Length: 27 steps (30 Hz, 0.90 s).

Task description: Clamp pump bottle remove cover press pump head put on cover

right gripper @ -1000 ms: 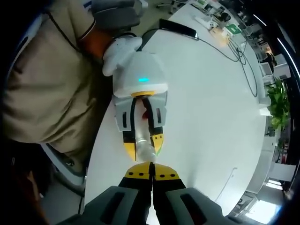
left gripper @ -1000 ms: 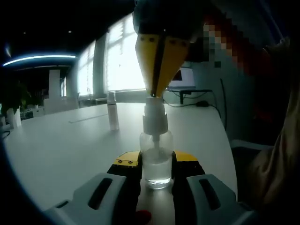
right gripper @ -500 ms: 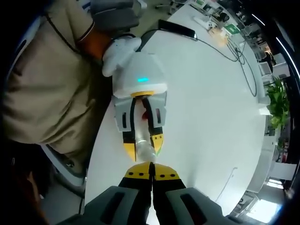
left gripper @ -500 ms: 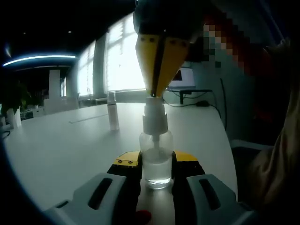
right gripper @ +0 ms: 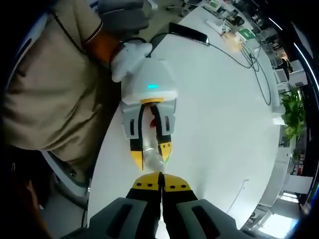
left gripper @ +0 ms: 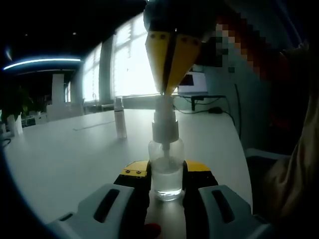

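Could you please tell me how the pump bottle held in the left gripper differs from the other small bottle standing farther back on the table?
The pump bottle is clamped between the left gripper's jaws; the far bottle stands free on the white table. The pump bottle has its pump head bare, with the shut right gripper at its top; nothing touches the far bottle. The pump bottle looks wider, the far bottle slim. Both stand upright and look clear.

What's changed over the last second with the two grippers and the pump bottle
The right gripper, jaws closed together, has lifted slightly off the pump head, whose top now stands clear below its tips. Nothing was grabbed or released. The left gripper stays clamped on the pump bottle, upright on the white table, and the cover stands where it was.
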### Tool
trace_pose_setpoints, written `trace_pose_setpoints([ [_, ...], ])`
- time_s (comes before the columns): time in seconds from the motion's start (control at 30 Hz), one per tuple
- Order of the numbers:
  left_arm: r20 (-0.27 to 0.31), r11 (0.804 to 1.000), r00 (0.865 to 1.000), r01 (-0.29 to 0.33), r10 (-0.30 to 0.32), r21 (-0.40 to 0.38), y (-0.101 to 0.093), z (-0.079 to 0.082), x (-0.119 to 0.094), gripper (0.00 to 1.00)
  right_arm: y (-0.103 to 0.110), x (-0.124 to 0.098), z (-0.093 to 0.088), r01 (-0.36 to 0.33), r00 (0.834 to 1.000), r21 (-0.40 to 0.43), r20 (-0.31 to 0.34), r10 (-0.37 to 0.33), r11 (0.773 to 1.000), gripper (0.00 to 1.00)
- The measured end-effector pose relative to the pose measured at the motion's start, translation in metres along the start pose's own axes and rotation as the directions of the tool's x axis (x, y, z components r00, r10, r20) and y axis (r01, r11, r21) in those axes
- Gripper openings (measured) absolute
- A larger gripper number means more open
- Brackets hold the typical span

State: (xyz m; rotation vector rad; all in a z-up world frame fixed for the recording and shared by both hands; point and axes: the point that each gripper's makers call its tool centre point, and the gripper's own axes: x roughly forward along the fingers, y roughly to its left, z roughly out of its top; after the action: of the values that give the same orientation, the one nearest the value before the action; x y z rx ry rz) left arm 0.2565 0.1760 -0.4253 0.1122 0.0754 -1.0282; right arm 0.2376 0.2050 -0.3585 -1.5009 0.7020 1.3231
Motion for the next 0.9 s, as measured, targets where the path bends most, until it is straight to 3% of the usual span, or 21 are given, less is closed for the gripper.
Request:
trace_pose_setpoints([
  [0.3,0.0,1.0,1.0,-0.001,0.001,0.002,-0.0001,0.0002,-0.0002,0.15,0.0,-0.001,-0.0016,0.008,0.997,0.054,0.075,-0.012,0.999,0.0],
  [0.9,0.0,1.0,1.0,-0.001,0.001,0.001,0.0004,0.0002,-0.0003,0.15,0.0004,-0.0011,-0.0006,0.038,0.996,0.051,0.077,-0.042,0.998,0.0],
])
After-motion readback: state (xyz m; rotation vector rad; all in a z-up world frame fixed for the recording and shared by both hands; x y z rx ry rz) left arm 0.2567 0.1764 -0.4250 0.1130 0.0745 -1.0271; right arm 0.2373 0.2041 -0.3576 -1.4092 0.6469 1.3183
